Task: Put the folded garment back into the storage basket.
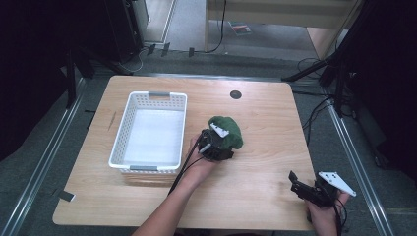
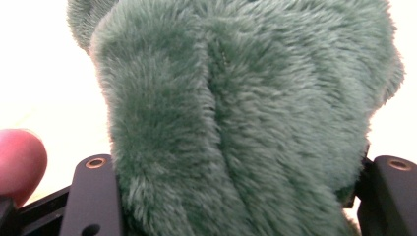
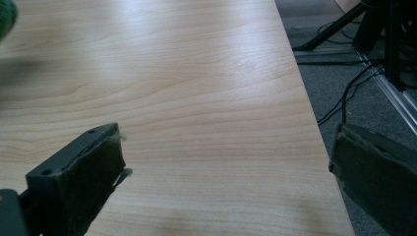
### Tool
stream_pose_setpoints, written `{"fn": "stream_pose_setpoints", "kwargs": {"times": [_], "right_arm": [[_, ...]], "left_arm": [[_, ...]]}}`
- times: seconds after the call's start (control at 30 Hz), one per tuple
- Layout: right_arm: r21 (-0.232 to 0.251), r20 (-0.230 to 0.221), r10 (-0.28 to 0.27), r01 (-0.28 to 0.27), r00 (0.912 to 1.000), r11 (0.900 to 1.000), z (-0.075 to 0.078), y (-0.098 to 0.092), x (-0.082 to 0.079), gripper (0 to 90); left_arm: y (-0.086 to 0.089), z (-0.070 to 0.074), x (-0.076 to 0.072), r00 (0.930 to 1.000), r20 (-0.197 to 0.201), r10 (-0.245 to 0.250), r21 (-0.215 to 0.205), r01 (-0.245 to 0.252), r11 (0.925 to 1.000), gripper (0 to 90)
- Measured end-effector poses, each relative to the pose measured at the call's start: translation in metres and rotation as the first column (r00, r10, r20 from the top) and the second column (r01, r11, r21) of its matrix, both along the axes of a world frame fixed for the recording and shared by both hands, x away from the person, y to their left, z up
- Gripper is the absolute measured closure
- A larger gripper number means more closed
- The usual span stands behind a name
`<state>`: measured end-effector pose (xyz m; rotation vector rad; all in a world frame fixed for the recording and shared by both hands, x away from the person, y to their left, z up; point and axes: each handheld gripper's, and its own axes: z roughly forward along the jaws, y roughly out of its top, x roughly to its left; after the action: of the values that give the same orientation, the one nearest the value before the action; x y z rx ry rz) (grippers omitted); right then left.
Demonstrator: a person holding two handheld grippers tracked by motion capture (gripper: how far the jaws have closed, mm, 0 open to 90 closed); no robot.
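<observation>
The green plush (image 1: 227,132) sits near the middle of the table (image 1: 255,172), just right of the white basket (image 1: 150,132), and I have it in my left gripper (image 1: 216,142). In the left gripper view the plush (image 2: 246,118) bulges up between my two black jaws, its fur pressed against both of them, so that grip is closed on it with the jaws kept apart by the soft bulk. A fingertip (image 2: 19,162) shows at the lower left of that view. My left hand (image 1: 199,164) comes in from the near edge of the table, the cable trailing back along the forearm. The basket stands on the left half of the table, with nothing in it. My right gripper (image 1: 307,189) rests well apart, at the near right corner of the table; in the right gripper view its jaws stand wide, with bare wood (image 3: 196,98) between them.
</observation>
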<state>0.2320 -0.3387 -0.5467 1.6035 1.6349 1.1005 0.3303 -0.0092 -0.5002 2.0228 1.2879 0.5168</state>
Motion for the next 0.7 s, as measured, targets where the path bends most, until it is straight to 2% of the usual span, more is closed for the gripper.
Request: {"fn": "stream_pose_setpoints", "kwargs": {"times": [0.1,0.3,0.7], "right_arm": [[0.0,0.0,0.0,0.0,1.0,1.0,0.0,0.0,0.0,0.4],[-0.001,-0.001,-0.002,0.002,1.0,1.0,0.0,0.0,0.0,0.4],[-0.001,-0.003,-0.002,0.002,1.0,1.0,0.0,0.0,0.0,0.4]], "left_arm": [[0.007,0.012,-0.004,0.9999,0.012,-0.006,-0.027,0.006,0.9996,32.9],[0.019,0.029,-0.01,0.9992,0.04,0.002,-0.04,0.0,0.9992,32.8],[0.052,0.048,-0.012,0.9961,0.069,0.055,-0.07,-0.051,0.9963,32.7]]}}
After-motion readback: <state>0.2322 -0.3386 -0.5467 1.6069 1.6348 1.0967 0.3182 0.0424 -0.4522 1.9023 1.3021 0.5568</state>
